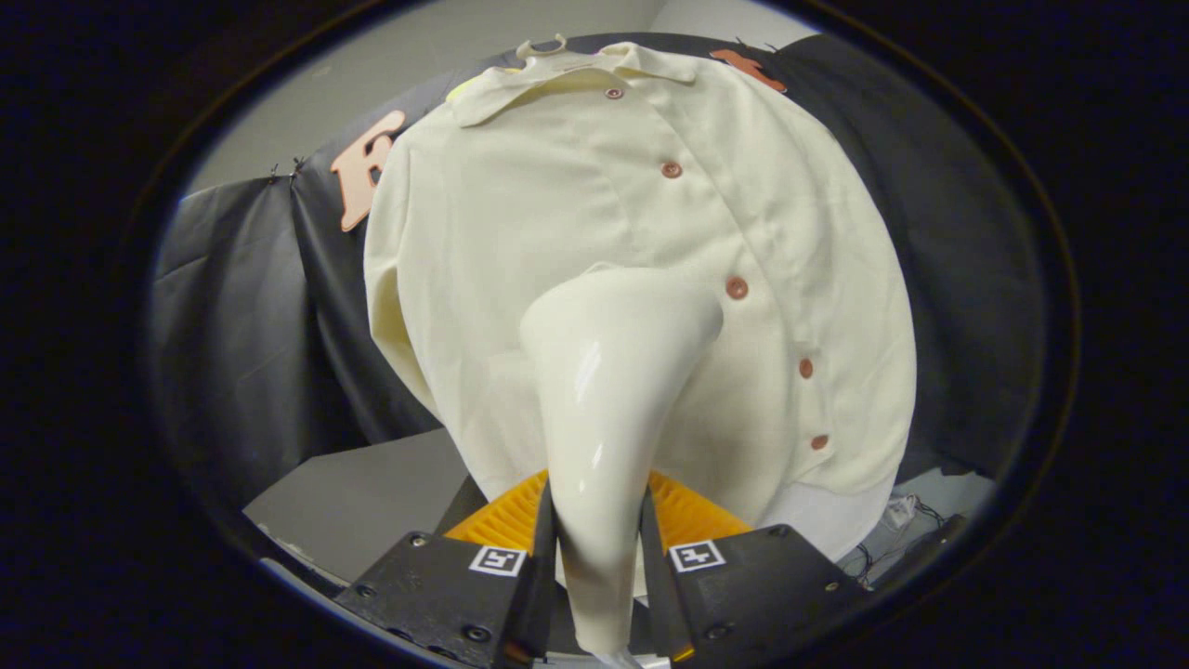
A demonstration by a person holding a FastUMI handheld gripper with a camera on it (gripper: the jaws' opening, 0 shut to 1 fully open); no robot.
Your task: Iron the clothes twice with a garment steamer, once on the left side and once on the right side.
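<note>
Cream short-sleeved button-front shirt (650, 279) hangs at frame centre on a hanger against the black cloth wall (241, 307), its hem low over the grey table (372, 492). Glossy white cone-shaped garment steamer (608, 390) rises through lower centre, its flared head against the cloth just left of the row of reddish buttons (737, 288). Gripper (599, 557) clamped on the steamer's handle, both fingers pressing its sides. Risks, by judgement: the smooth handle could twist in the grip; the head could snag a button or placket edge; loose fabric could swing away. Open room lies up the panel toward the collar; left sleeve edge near.
</note>
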